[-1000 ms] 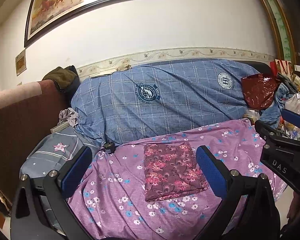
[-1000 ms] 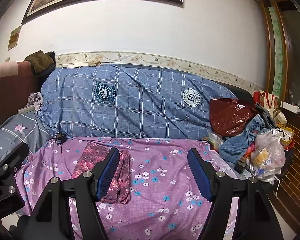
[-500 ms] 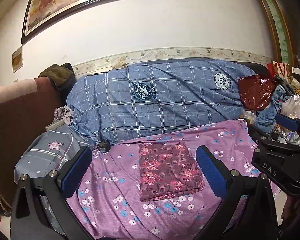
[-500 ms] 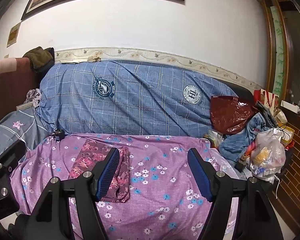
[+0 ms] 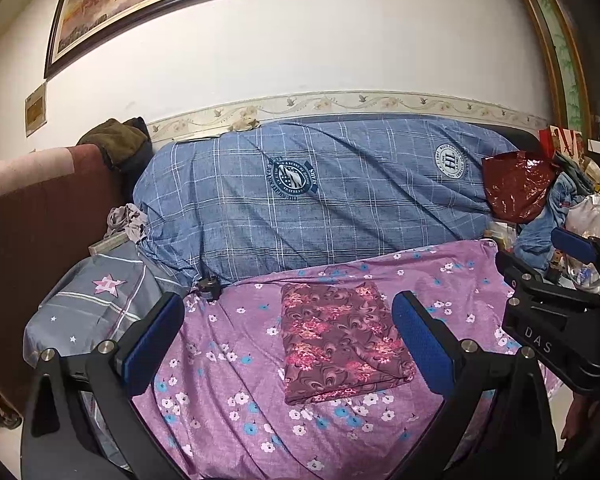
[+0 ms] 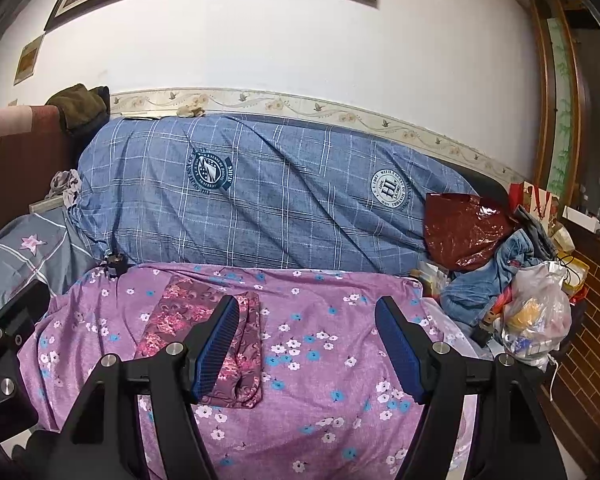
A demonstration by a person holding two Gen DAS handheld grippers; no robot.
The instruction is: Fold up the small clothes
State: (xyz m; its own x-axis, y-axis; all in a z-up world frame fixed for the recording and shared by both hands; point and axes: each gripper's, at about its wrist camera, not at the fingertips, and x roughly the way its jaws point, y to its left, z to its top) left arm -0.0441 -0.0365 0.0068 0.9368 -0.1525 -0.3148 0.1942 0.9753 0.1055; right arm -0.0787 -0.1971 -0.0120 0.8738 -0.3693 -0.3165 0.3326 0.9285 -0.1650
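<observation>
Both the left gripper and right gripper hover with fingers spread and empty; careless contact could rumple the folded maroon floral garment on the purple floral sheet.

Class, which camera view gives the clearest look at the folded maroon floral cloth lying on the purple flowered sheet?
The left wrist view: the folded maroon floral cloth lies whole and unobstructed between the open fingers. In the right wrist view the cloth sits off to the left, foreshortened and partly hidden behind one blue finger pad.

Folded maroon floral cloth slightly higher in both views, hand-held grippers drawn back a little.
</observation>
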